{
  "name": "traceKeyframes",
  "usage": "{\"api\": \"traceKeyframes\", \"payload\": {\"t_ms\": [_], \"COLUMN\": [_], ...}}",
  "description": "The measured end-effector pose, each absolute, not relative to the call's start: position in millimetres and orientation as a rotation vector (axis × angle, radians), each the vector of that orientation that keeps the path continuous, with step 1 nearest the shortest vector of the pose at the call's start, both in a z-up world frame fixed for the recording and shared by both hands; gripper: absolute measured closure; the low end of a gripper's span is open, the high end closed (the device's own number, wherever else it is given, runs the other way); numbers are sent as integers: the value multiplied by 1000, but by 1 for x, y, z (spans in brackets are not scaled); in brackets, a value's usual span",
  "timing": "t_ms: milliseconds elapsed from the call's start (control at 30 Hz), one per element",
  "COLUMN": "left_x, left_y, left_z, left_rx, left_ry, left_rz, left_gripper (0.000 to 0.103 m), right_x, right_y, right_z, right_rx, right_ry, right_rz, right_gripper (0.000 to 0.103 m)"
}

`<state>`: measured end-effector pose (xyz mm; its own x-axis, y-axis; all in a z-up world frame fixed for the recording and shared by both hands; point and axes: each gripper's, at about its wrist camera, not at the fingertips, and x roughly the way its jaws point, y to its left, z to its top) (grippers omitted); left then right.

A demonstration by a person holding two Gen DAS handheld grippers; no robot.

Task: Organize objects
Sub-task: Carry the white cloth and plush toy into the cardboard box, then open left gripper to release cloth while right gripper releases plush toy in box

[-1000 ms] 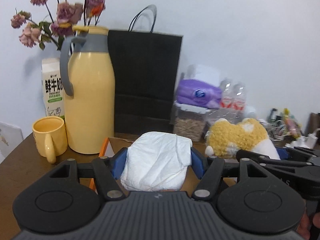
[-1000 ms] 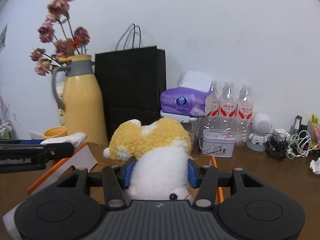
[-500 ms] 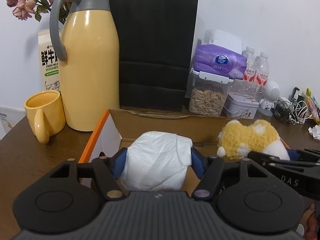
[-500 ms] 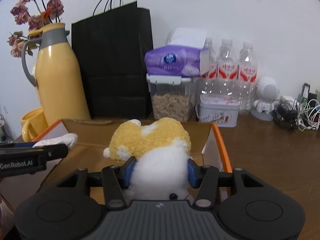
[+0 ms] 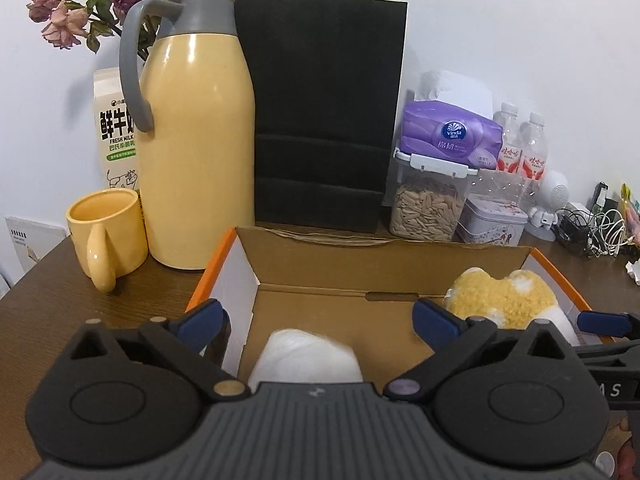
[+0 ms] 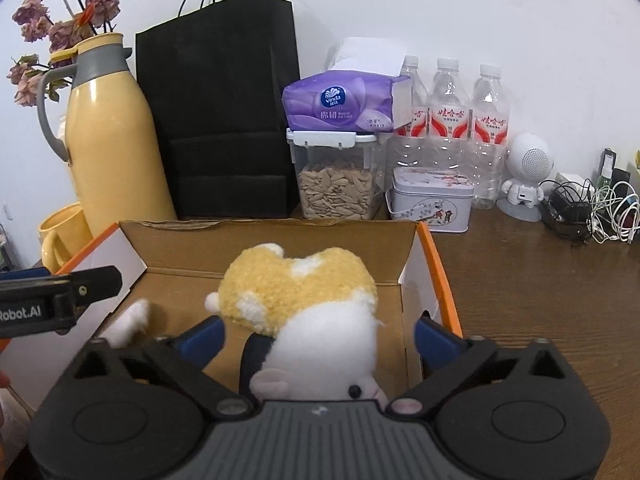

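The left gripper [image 5: 318, 318] is seen with its blue-padded fingers [image 5: 200, 316] spread wide, nothing held between them, above the open orange-edged cardboard box [image 5: 320, 270]. A crumpled white paper bundle [image 5: 308, 358] is seen inside the box at its near-left part, its lower half cut off by the gripper body; in the right wrist view only a blurred white corner of it [image 6: 130, 320] can be made out. The right gripper [image 6: 318, 334] is likewise shown with fingers parted wide and clear of the yellow-and-white plush toy [image 6: 304, 300], which is placed in the box's right half; whether the toy is resting on the box floor cannot be told. Bare cardboard floor is left between the bundle and the toy, and toward the box's far wall. The left gripper's arm [image 6: 60, 298] is seen over the box's left wall only from the right wrist.

Behind the box, a yellow ceramic mug [image 5: 108, 234] and a tall yellow thermos jug with grey handle [image 5: 192, 132] are set to the far left, a black paper bag [image 5: 324, 120] directly behind, and a clear lidded container of seeds [image 5: 426, 204] under a purple tissue pack [image 5: 450, 136] to the far right. Three water bottles [image 6: 448, 120] are shown whole only in the right wrist view; the milk carton [image 5: 116, 136] is shown only in the left, half hidden by the jug.
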<state>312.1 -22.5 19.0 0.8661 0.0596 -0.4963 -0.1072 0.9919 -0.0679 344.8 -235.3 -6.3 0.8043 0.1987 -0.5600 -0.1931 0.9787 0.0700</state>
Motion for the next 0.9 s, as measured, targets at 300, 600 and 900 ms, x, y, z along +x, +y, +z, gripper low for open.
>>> {"api": "traceKeyframes", "payload": {"t_ms": [300, 600, 900], "left_x": [301, 265, 216], "left_y": [-23, -24, -22], "left_z": [32, 64, 94], "left_rx": [-93, -69, -38], "left_ry": [483, 397, 349], "left_rz": [69, 23, -28], "left_gripper": [0, 0, 0], "right_x": [337, 307, 247], "right_y": [-233, -236, -238], "right_z": [4, 36, 69], "right_rx": [-3, -24, -86], "right_ry": [577, 493, 398], "right_rz": [210, 212, 224], "right_gripper": [0, 0, 0]}}
